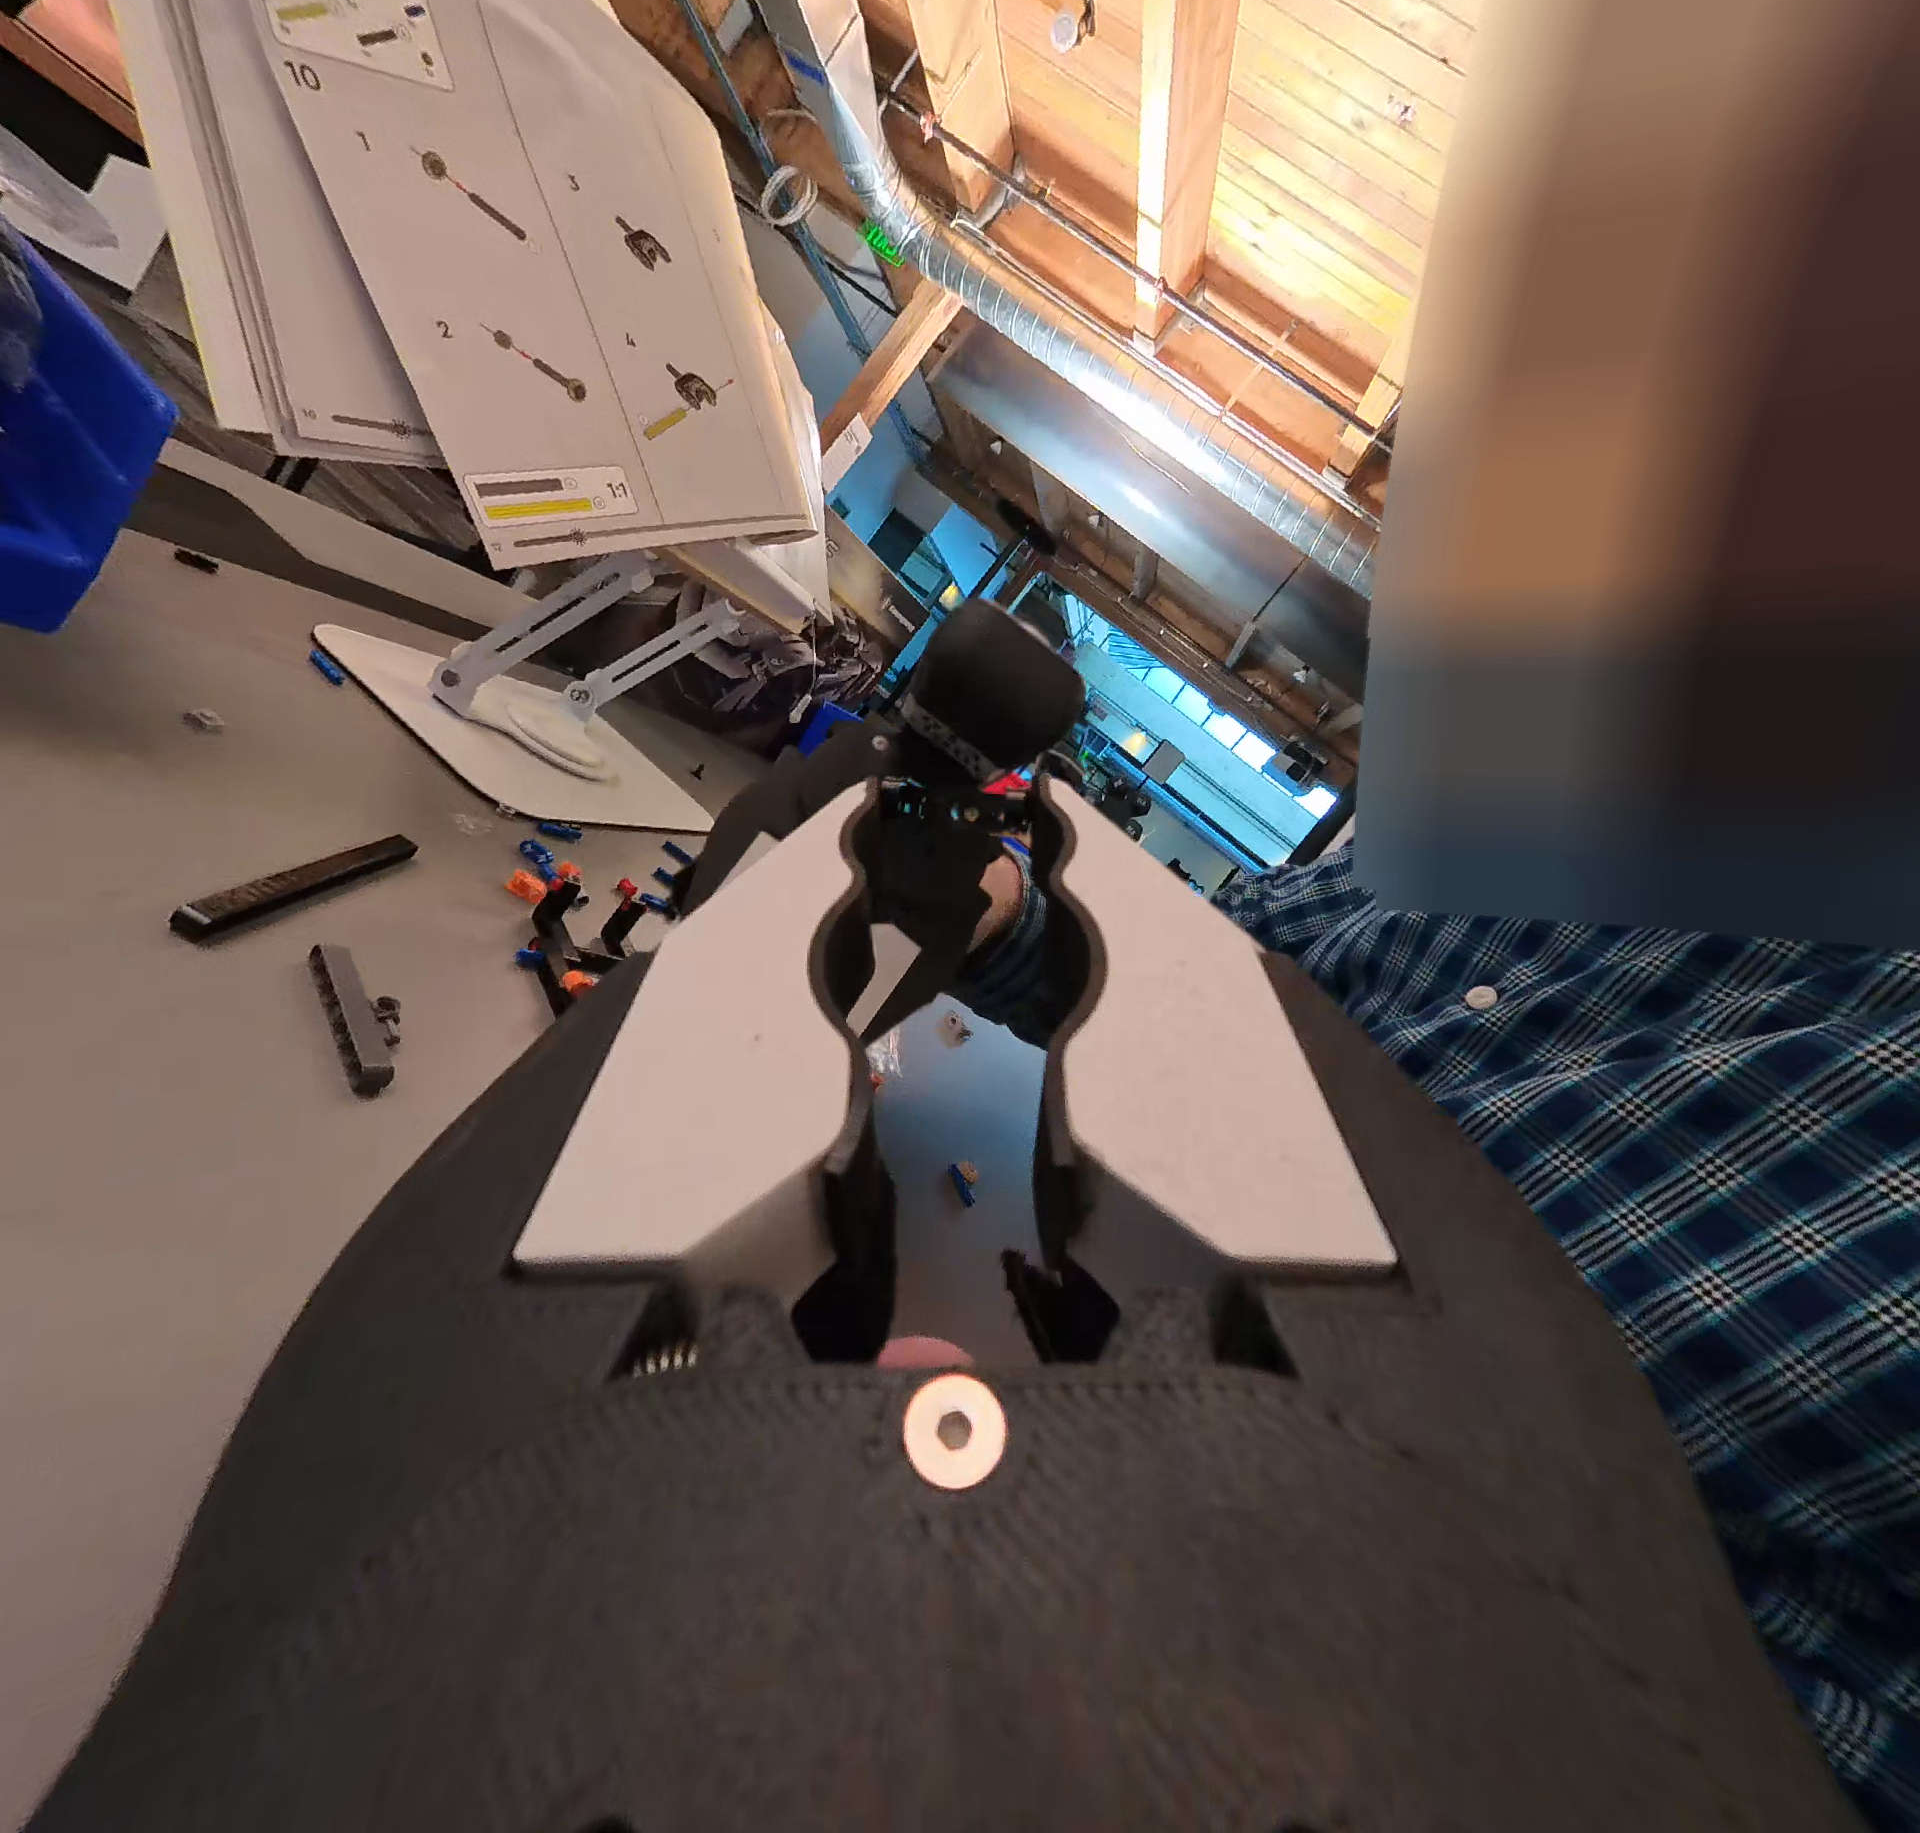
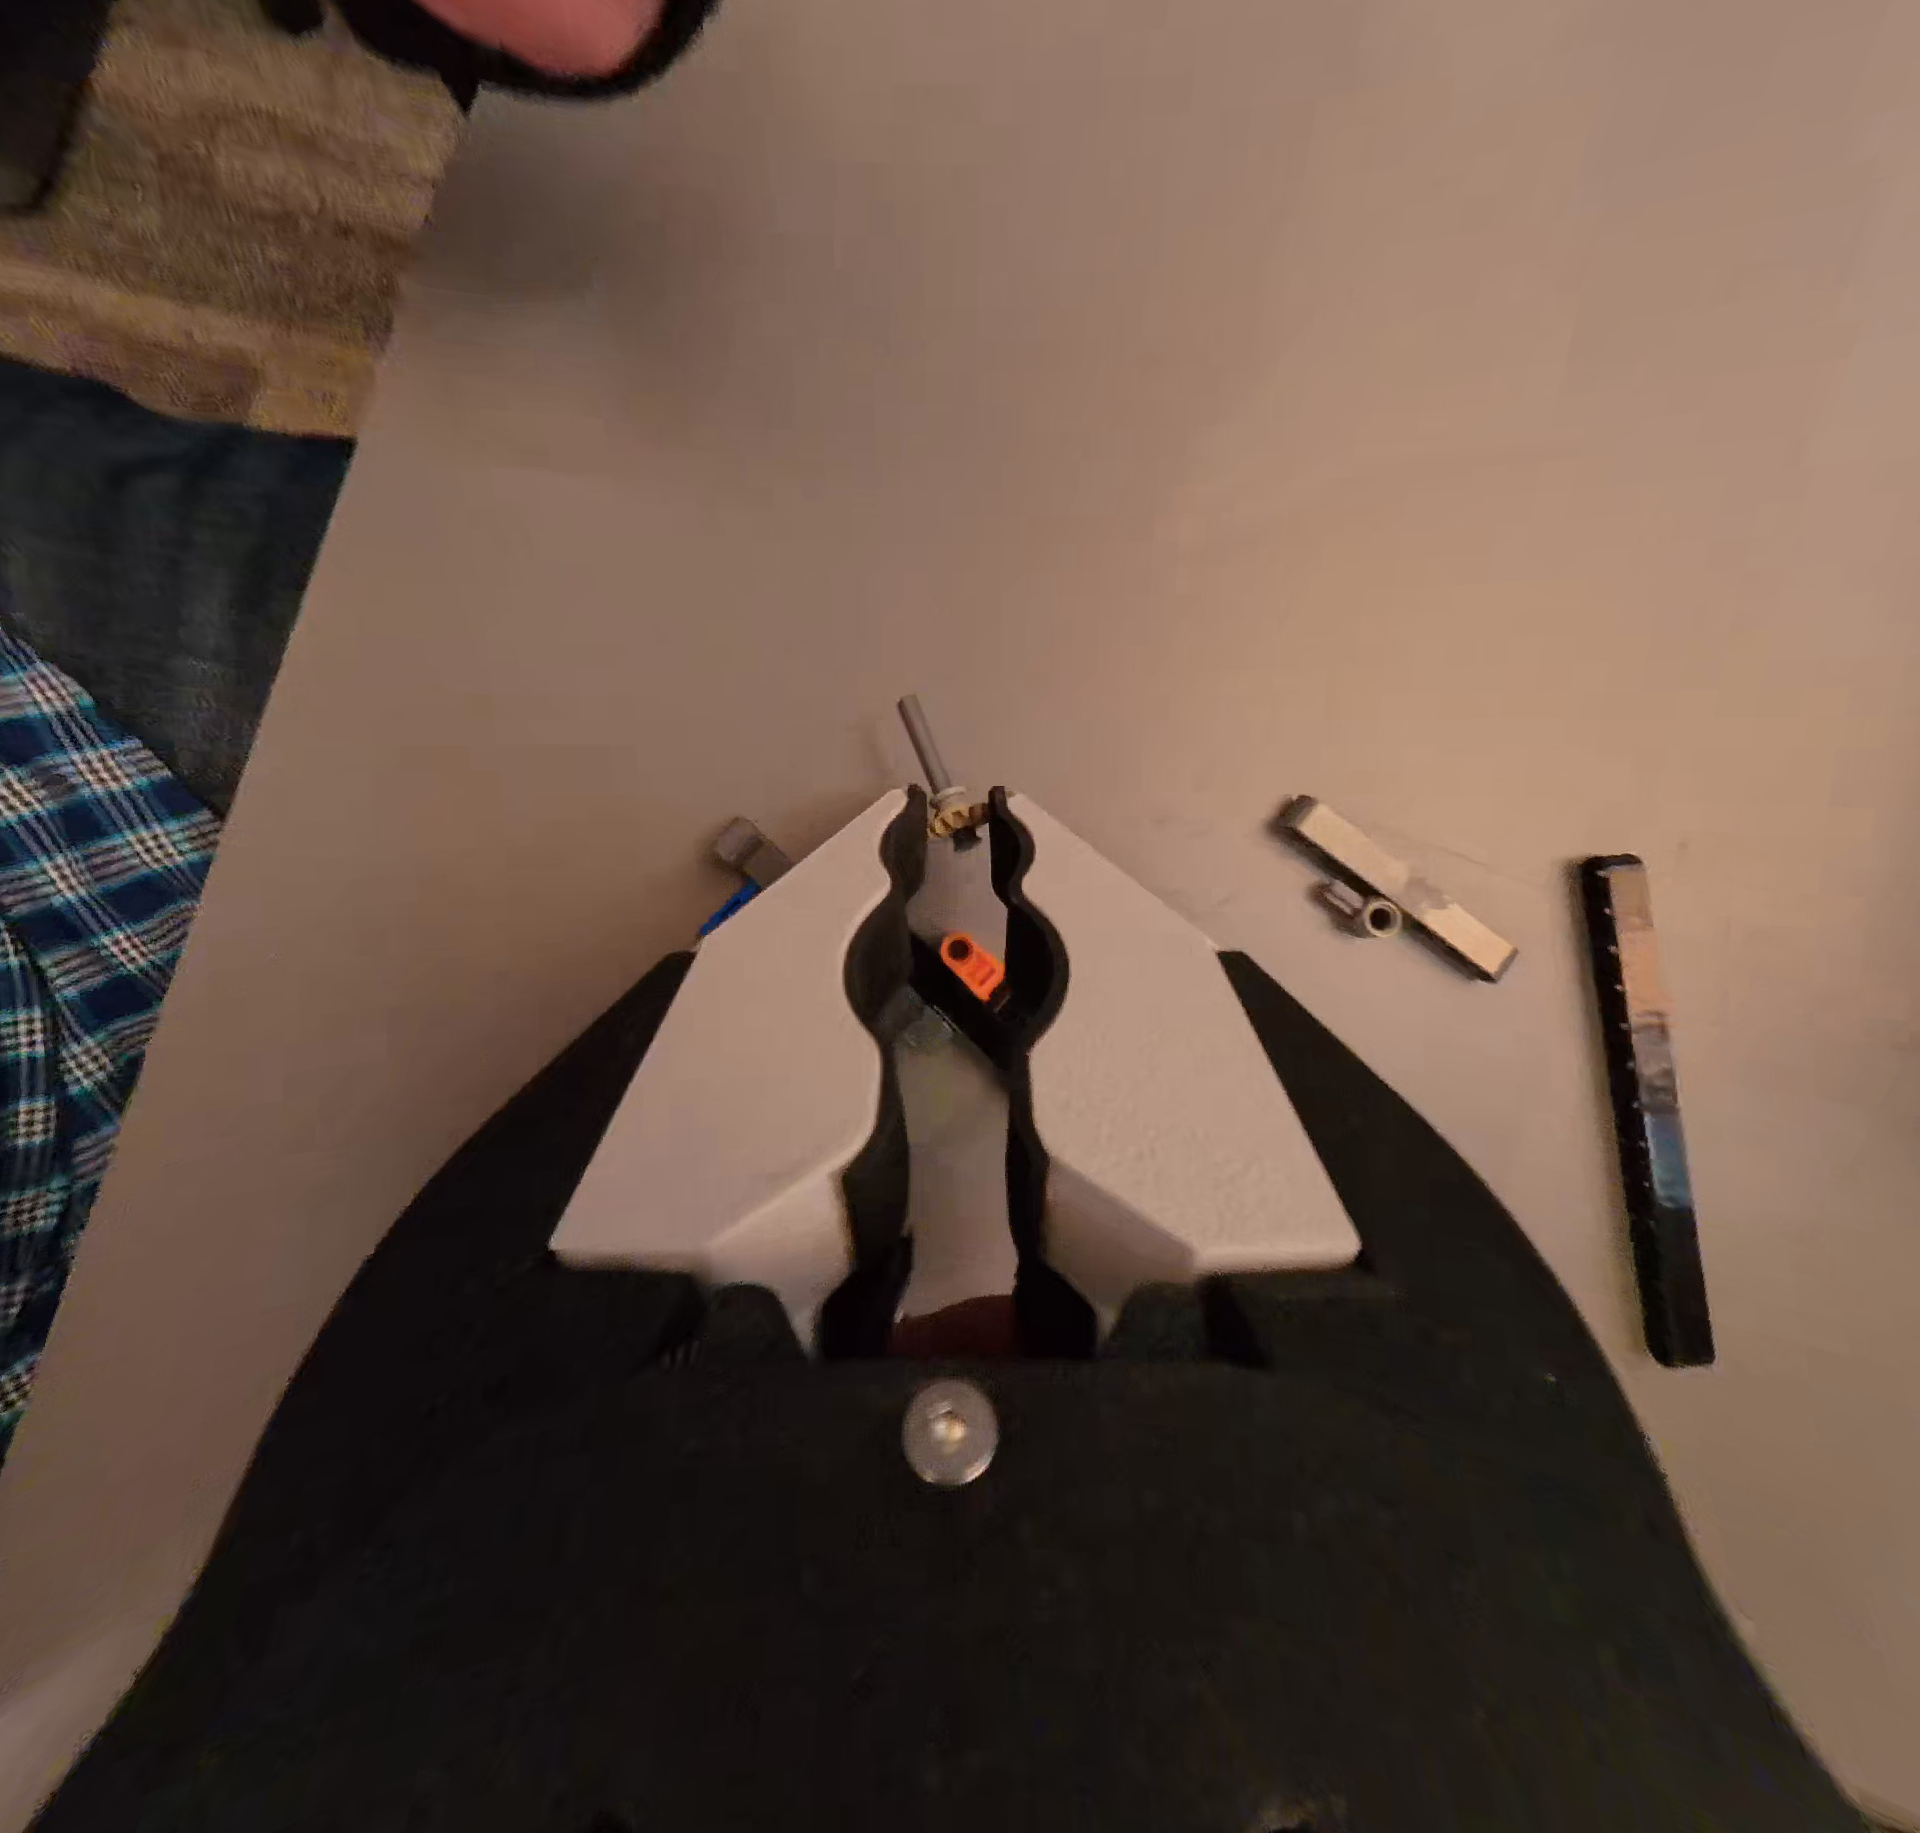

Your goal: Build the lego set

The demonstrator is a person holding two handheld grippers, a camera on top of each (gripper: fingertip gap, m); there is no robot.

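My right gripper (image 2: 954,812) points down at the beige table (image 2: 1247,381). Its tips are shut on a small tan gear (image 2: 951,819) that sits on a thin grey axle (image 2: 920,739); the axle sticks out past the tips. Behind the tips, between the fingers, an orange connector (image 2: 971,962) lies on a black part. My left gripper (image 1: 951,807) is raised and tilted, open and empty. The black housing of the right tool (image 1: 987,703) shows just beyond its tips. A loose pile of orange, blue and black pieces (image 1: 582,910) lies on the table to its left.
A grey beam with a connector (image 2: 1392,890) and a long black beam (image 2: 1647,1108) lie right of the right gripper, and a small grey piece (image 2: 743,843) lies left. An instruction booklet on a stand (image 1: 499,256) and a blue bin (image 1: 62,474) stand far left. A person's plaid sleeve (image 1: 1558,1108) is on the right. The gap from one gripper's tips to the other's is roughly 15 centimetres.
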